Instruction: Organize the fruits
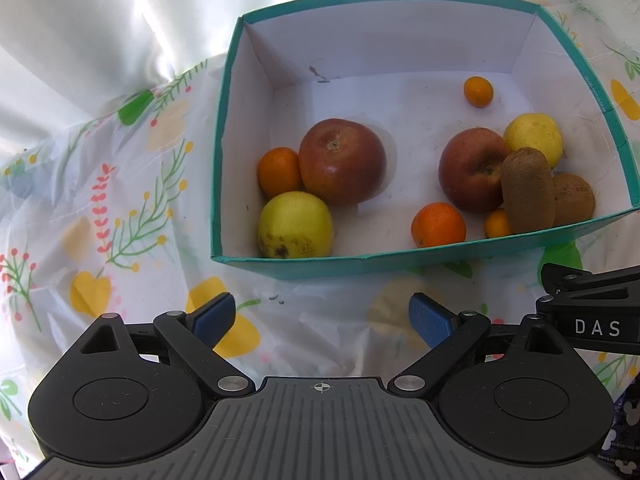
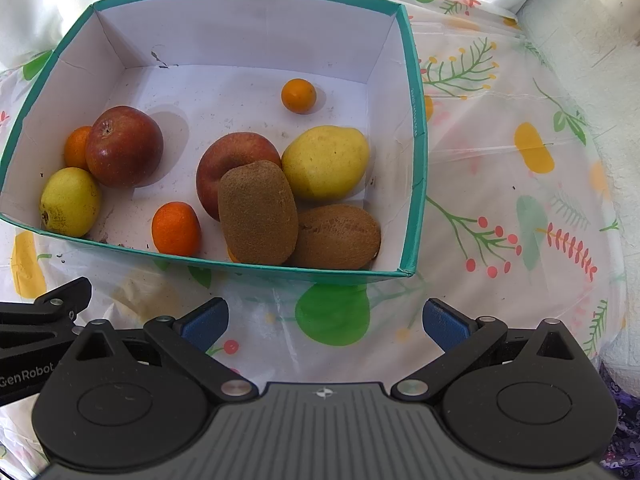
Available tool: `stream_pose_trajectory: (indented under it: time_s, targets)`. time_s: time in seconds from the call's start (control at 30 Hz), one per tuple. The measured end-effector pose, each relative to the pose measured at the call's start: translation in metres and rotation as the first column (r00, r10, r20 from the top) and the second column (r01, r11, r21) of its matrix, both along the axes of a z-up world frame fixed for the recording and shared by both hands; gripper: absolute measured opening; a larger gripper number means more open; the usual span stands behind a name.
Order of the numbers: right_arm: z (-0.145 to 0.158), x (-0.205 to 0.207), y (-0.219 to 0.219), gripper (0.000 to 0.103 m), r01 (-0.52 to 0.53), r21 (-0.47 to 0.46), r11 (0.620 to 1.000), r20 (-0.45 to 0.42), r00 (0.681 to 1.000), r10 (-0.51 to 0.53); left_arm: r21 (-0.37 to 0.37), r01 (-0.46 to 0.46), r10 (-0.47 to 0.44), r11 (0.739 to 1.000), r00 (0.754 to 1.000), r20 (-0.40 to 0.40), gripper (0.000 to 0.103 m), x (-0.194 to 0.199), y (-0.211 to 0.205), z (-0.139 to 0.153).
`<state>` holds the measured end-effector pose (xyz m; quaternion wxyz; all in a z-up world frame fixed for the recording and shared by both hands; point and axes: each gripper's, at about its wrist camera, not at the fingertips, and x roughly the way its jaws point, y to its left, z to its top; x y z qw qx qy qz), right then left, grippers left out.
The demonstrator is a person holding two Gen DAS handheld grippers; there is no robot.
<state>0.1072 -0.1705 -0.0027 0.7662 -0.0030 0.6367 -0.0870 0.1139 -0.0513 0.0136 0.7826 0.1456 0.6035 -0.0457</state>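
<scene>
Nearest you, left gripper (image 1: 322,318) and right gripper (image 2: 325,322), jaws apart and empty, over the floral tabletop (image 2: 500,200); beyond, teal box (image 2: 416,128) holding kiwis (image 2: 258,212), apples (image 2: 124,146), pears (image 2: 326,162), oranges (image 2: 176,228).

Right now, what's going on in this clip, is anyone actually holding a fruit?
No. Both handheld grippers hover over the floral tablecloth just in front of the teal box, side by side. The left gripper and right gripper are open and empty. All visible fruit sits mixed inside the box: two red apples, yellow fruits, small oranges and two kiwis, one leaning on the other.
</scene>
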Motion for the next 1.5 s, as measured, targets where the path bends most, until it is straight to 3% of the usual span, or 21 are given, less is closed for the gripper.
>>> stream_pose_trajectory:
  time_s: [0.37, 1.5]
  targets:
    - [-0.0006, 0.0007, 0.0003, 0.103, -0.007, 0.001, 1.0, 0.0, 1.0, 0.007, 0.026, 0.006, -0.007, 1.0, 0.999, 0.038, 0.097, -0.0033, -0.002, 0.0001]
    - [-0.0053, 0.0028, -0.0038, 0.103, -0.001, 0.008, 1.0, -0.002, 1.0, 0.001, 0.025, 0.013, -0.014, 1.0, 1.0, 0.017, 0.097, 0.0003, -0.0027, -0.0047]
